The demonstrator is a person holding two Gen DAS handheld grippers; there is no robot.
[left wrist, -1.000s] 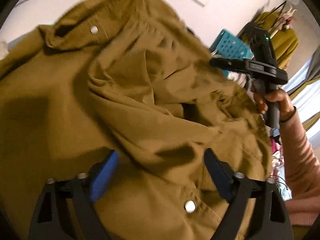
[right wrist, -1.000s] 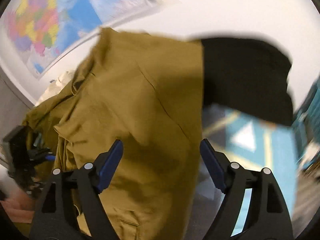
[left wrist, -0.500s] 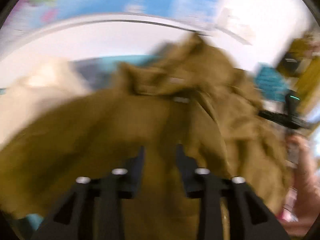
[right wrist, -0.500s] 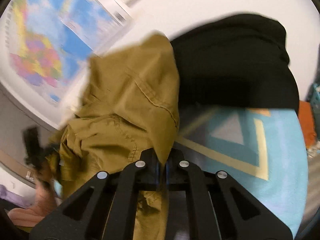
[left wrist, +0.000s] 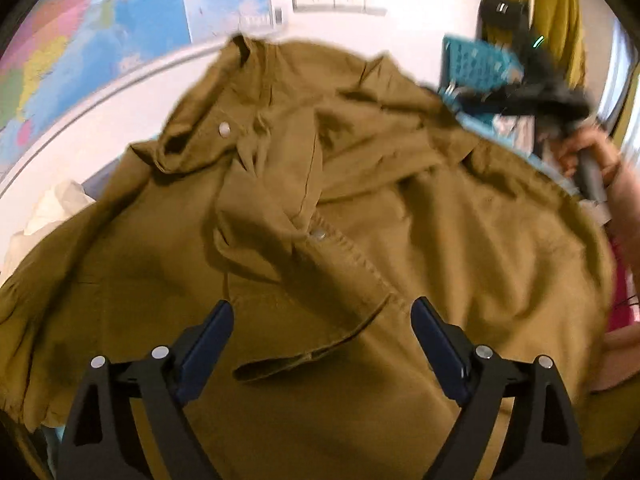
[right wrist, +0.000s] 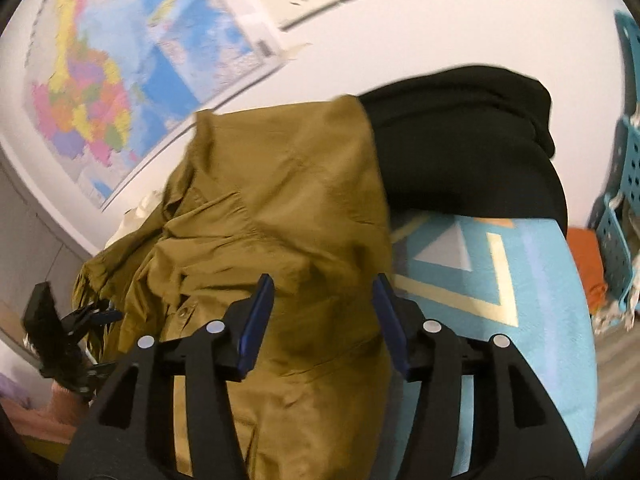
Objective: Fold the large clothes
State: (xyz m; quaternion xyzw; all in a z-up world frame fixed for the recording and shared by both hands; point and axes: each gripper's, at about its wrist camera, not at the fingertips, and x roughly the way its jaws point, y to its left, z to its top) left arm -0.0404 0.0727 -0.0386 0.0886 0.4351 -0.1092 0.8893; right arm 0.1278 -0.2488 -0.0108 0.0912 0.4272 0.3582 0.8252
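An olive-brown button jacket (left wrist: 304, 216) lies rumpled and spread on the table, collar at the far side. My left gripper (left wrist: 322, 328) is open just above its near part, holding nothing. In the right wrist view the same jacket (right wrist: 280, 216) lies on a blue patterned cloth (right wrist: 512, 280). My right gripper (right wrist: 324, 300) is open over the jacket's right edge, empty. The right gripper also shows blurred at the far right of the left wrist view (left wrist: 536, 96); the left one shows at the far left of the right wrist view (right wrist: 60, 336).
A folded black garment (right wrist: 464, 148) lies beyond the jacket on the blue cloth. A white garment (left wrist: 52, 208) lies at the left. Teal perforated baskets (right wrist: 624, 216) stand at the right. A world map (left wrist: 100, 40) and sockets hang on the white wall behind.
Both grippers were shut on the jacket half a second ago and have opened and let it go. The jacket now lies flatter and more spread out.
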